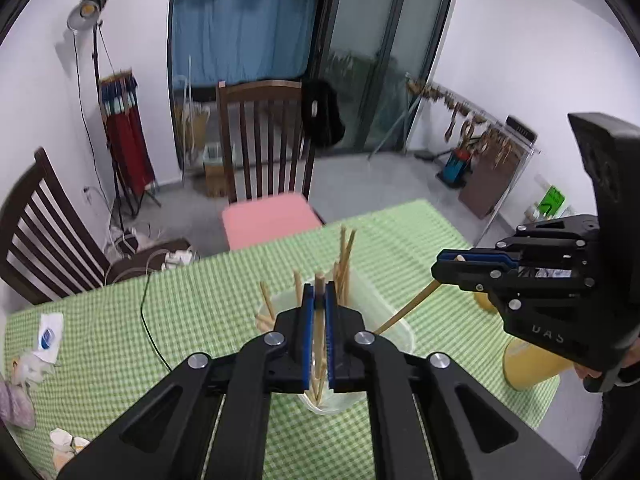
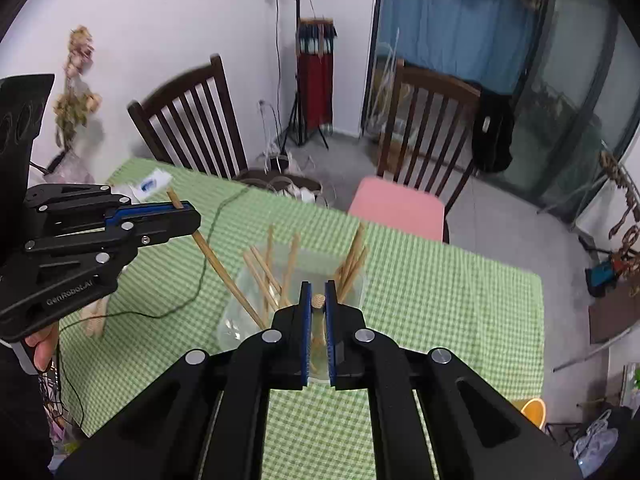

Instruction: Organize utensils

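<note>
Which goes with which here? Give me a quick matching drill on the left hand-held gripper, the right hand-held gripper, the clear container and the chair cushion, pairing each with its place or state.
Things:
1. left hand-held gripper
2. right hand-held gripper
3. clear container
4. chair cushion

Places or states:
A. pink, on the chair seat beyond the table
B. shut on a chopstick, seen at the left edge of the right wrist view
C. on the green checked cloth, chopsticks standing in it
D. shut on a chopstick, seen at the right edge of the left wrist view

Pairs: 1-B, 2-D, 3-C, 4-A
</note>
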